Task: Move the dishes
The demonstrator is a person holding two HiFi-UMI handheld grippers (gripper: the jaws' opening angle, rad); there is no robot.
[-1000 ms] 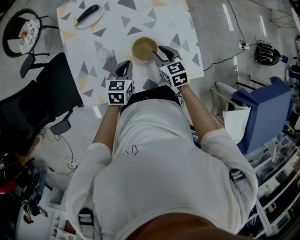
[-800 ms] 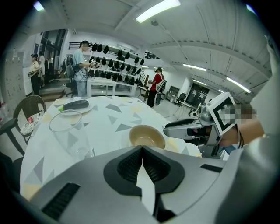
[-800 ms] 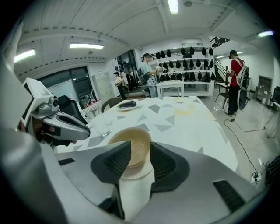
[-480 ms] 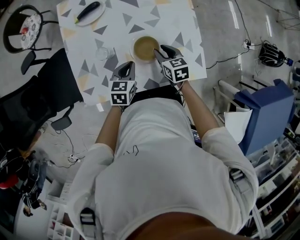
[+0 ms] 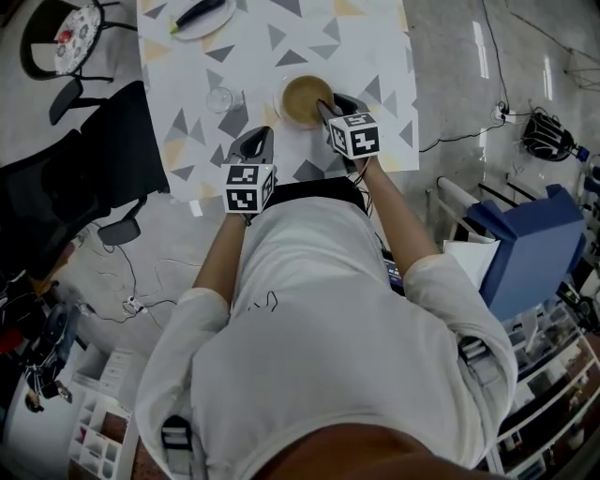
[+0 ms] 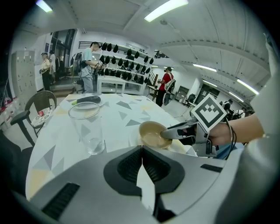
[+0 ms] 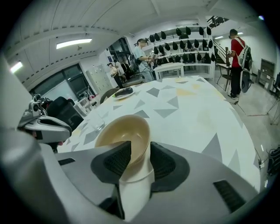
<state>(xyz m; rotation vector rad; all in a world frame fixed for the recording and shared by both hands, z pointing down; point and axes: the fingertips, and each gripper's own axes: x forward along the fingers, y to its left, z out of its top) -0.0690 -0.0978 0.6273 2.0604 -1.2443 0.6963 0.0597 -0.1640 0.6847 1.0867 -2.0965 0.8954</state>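
A tan bowl [image 5: 307,99] [image 7: 124,131] stands on a white plate [image 6: 132,139] near the front of the triangle-patterned table [image 5: 375,47]. My right gripper [image 5: 328,112] [image 7: 136,151] is shut on the bowl's near rim, one pad inside and one outside. In the left gripper view the bowl [image 6: 152,133] shows with the right gripper's fingers [image 6: 175,131] on it. My left gripper [image 5: 253,145] [image 6: 141,151] is shut with nothing in it, at the table's front edge left of the bowl.
An empty drinking glass [image 5: 221,99] [image 6: 87,129] stands left of the bowl. A white plate with a dark long vegetable [image 5: 199,16] lies at the far left corner. A black office chair [image 5: 84,178] is left of the table, a blue box [image 5: 530,244] to the right.
The head view has shifted, so the table sits further right in the picture. The bowl, the glass and both grippers keep their places on the table.
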